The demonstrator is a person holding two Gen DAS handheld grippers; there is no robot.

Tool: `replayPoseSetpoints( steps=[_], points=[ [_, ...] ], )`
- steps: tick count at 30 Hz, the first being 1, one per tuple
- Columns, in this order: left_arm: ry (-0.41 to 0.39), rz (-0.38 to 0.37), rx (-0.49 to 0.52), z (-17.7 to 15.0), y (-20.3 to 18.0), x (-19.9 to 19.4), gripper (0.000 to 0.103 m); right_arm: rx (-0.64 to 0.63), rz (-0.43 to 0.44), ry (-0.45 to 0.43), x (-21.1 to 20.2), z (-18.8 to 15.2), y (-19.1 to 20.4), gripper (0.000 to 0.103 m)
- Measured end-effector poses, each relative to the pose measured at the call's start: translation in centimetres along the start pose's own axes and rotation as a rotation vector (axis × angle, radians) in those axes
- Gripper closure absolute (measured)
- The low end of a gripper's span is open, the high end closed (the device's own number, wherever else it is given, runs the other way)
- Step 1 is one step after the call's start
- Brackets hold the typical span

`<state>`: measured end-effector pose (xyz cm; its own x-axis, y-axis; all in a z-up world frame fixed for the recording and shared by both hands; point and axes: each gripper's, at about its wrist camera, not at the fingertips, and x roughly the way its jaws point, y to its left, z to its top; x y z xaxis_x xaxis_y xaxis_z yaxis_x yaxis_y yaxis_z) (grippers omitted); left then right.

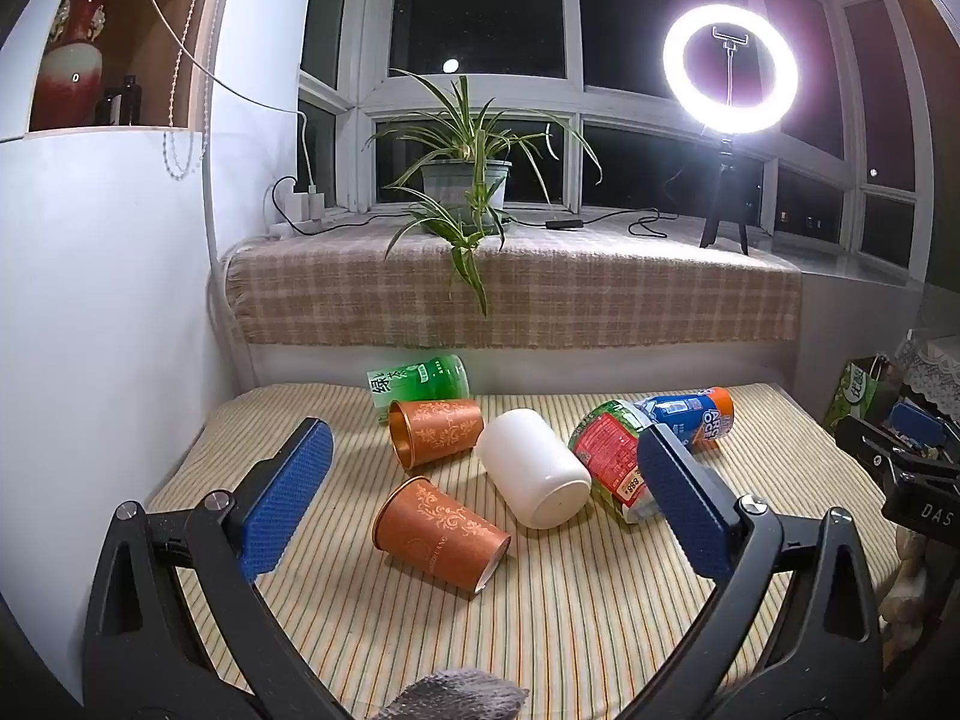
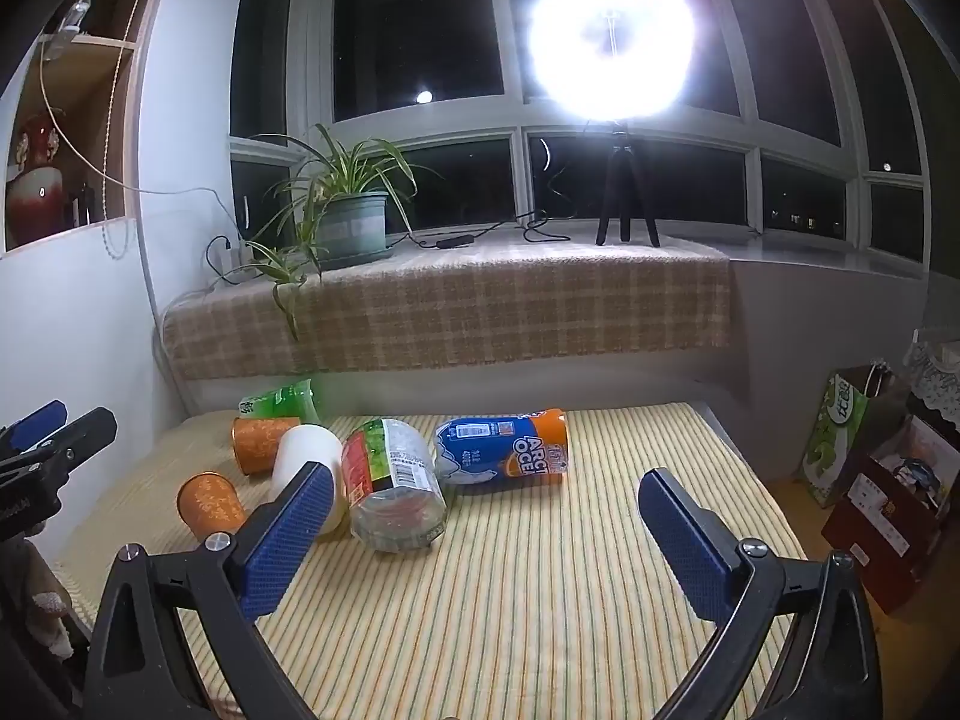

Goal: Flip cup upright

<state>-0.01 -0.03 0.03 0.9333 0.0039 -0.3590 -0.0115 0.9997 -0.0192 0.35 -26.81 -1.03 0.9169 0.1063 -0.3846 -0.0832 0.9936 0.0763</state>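
Both grippers, left (image 1: 480,501) and right (image 2: 483,534), hover with jaws spread wide, empty, above the white cup (image 1: 534,468) lying on its side on the striped cloth (image 1: 540,630).

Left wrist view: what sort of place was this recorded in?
Most likely a room in a home, at night. A potted spider plant stands on a cloth-covered window ledge beside a ring light, and a red vase sits in a wall niche.
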Motion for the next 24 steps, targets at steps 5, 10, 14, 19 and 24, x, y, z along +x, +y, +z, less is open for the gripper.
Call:
replayPoseSetpoints(
  steps=[5, 10, 14, 19, 24],
  points=[
    [0.000, 0.001, -0.001, 0.00, 0.00, 0.00, 0.000, 0.004, -0.004, 0.002, 0.15, 0.08, -0.11, 0.000],
    [0.000, -0.001, -0.001, 0.00, 0.00, -0.01, 0.000, 0.003, -0.004, 0.004, 0.17, 0.11, -0.22, 0.000],
    [0.001, -0.001, -0.001, 0.00, 0.01, 0.00, 0.000, 0.004, -0.006, 0.003, 0.13, 0.05, -0.28, 0.000],
    [-0.001, 0.001, -0.004, 0.04, 0.07, -0.11, 0.000, 0.006, -0.008, 0.003, 0.17, 0.01, -0.39, 0.000],
    [0.000, 0.000, -0.002, 0.00, 0.00, -0.02, 0.000, 0.005, -0.008, 0.004, 0.19, 0.01, -0.39, 0.000]
  ],
)
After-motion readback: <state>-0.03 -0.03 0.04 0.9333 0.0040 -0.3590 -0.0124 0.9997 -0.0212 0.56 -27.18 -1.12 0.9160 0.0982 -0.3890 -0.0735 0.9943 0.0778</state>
